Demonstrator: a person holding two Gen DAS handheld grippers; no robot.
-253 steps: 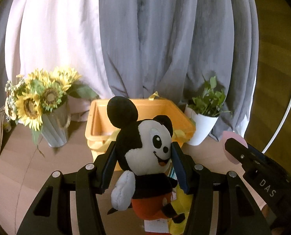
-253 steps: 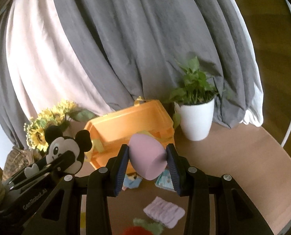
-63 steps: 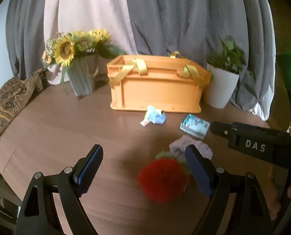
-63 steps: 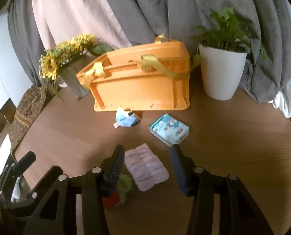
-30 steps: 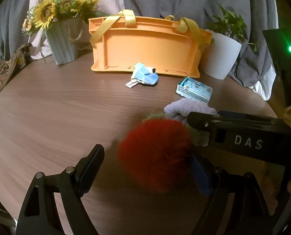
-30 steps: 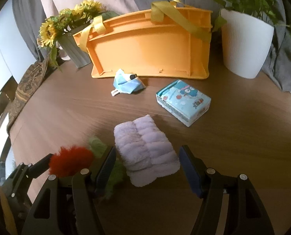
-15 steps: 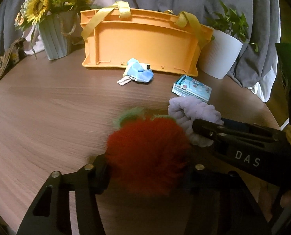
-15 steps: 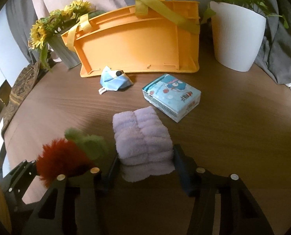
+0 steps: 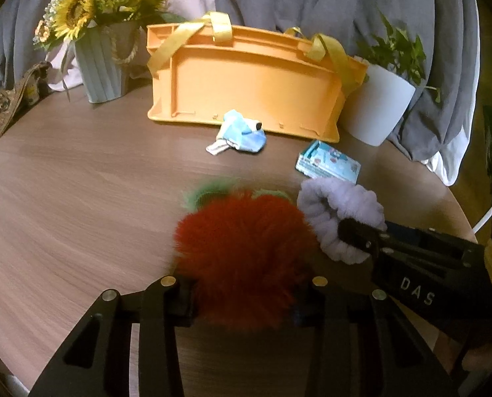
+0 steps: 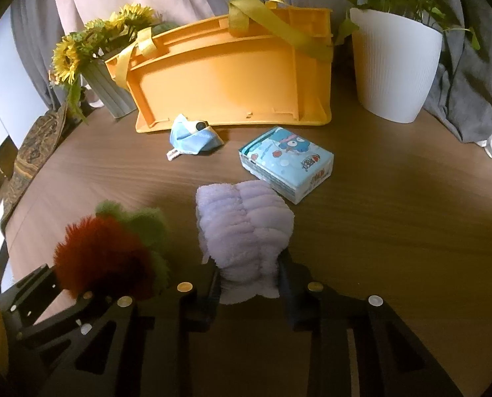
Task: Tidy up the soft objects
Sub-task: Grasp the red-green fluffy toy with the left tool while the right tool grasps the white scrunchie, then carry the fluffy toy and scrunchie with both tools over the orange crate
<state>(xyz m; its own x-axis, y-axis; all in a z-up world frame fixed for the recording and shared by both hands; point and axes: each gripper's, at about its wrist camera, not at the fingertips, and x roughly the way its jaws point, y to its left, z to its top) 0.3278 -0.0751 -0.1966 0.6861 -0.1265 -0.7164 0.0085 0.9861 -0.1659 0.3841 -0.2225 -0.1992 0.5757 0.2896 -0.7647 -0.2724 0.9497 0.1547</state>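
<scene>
My left gripper (image 9: 246,292) is shut on a fluffy red plush with green leaves (image 9: 242,251), held just above the wooden table (image 9: 64,198); it also shows in the right wrist view (image 10: 107,258). My right gripper (image 10: 247,281) is shut on a folded lilac towel (image 10: 246,228), which also shows in the left wrist view (image 9: 338,215). An orange basket with yellow straps (image 9: 252,79) stands at the back (image 10: 232,76). A blue face mask (image 10: 194,139) and a pack of tissues (image 10: 285,162) lie in front of it.
A vase of sunflowers (image 9: 103,49) stands left of the basket. A white pot with a green plant (image 10: 395,63) stands right of it. Grey and white curtains hang behind. A patterned cloth (image 9: 1,106) lies at the table's left edge.
Both grippers have closed, the left on the red plush and the right on the lilac towel. Both objects now sit slightly higher off the table.
</scene>
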